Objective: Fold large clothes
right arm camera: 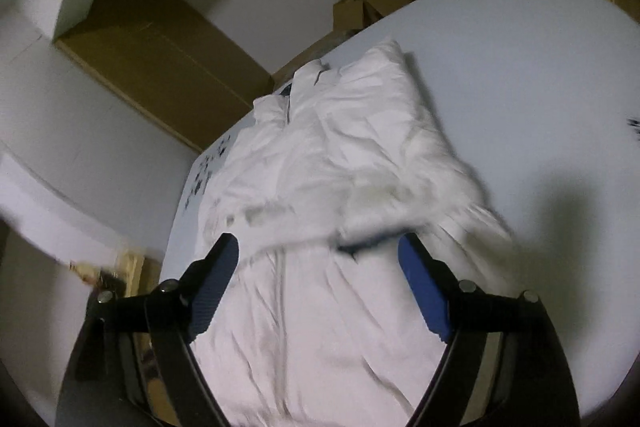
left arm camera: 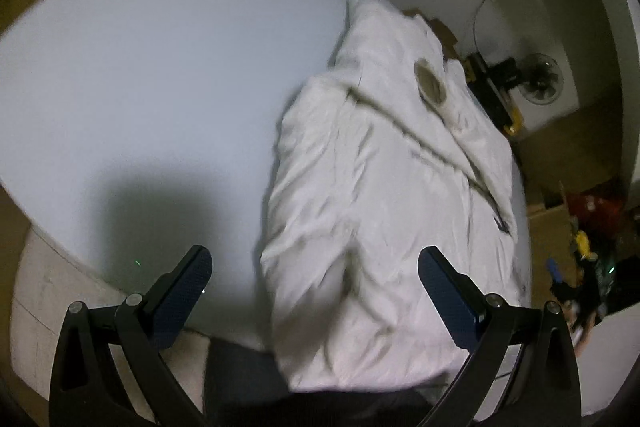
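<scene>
White tabletop [left arm camera: 140, 87] fills the left wrist view, with cardboard and a small fan [left arm camera: 540, 83] behind. Beyond and between the fingertips of the left gripper [left arm camera: 316, 267] lies the white garment [left arm camera: 380, 187], bunched lengthwise toward the right-hand finger, probably so that one side is already folded in. Its fingers are spread, pinching nothing.

From the right wrist, the same garment [right arm camera: 320, 287] runs away between the fingers of the right gripper [right arm camera: 318, 251], a sleeve [right arm camera: 400, 155] laid across beyond the tips (blurred there). Those fingers also stand wide apart, nothing gripped, likely just clear of the fold.
</scene>
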The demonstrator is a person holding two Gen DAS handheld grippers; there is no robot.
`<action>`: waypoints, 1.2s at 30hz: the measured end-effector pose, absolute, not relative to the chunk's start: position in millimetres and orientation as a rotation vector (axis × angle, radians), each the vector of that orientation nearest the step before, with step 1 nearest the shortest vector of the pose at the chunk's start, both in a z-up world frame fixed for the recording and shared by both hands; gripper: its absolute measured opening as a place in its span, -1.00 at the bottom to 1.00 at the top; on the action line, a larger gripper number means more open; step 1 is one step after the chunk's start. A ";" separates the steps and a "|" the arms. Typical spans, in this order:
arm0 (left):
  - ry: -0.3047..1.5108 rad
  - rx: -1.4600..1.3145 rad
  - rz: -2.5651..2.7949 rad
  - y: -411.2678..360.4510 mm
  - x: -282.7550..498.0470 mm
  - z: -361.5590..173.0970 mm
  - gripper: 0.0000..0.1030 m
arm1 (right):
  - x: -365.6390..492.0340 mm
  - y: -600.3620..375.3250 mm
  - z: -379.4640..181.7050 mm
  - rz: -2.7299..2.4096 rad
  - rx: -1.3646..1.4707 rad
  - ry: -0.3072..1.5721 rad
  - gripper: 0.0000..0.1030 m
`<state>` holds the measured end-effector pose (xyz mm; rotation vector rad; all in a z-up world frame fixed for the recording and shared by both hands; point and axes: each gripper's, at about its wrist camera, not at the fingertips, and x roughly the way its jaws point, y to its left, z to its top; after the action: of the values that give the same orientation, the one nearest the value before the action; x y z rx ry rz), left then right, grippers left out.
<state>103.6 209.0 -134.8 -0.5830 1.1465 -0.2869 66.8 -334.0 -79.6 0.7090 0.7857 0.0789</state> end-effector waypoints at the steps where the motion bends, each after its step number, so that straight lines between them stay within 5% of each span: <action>1: 1.167 -0.603 -0.309 210.6 101.2 -141.5 0.99 | 48.9 -335.2 -76.9 0.073 0.689 0.790 0.60; 11: 1.271 -0.581 -0.393 181.3 113.2 -165.9 0.99 | -42.2 -368.1 -90.5 -0.045 0.692 0.870 0.60; 20: 1.276 -0.636 -0.461 175.4 108.8 -168.9 0.99 | -55.0 -398.1 -144.0 -0.070 0.888 0.974 0.60; 28: 1.274 -0.679 -0.473 176.3 108.0 -169.3 0.99 | -59.6 -384.8 -129.9 -0.088 0.815 0.933 0.60; 32: 1.195 -0.627 -0.380 188.9 96.9 -151.8 0.99 | -71.1 -358.2 -94.4 -0.114 0.625 0.811 0.59; 36: 0.902 -0.440 -0.219 196.6 69.1 -91.6 0.99 | -84.2 -300.6 -41.6 -0.046 0.348 0.684 0.60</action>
<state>69.1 196.6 -91.6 -0.4401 0.9017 -0.2194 -84.2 -300.6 -41.6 0.3478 0.6836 -0.0459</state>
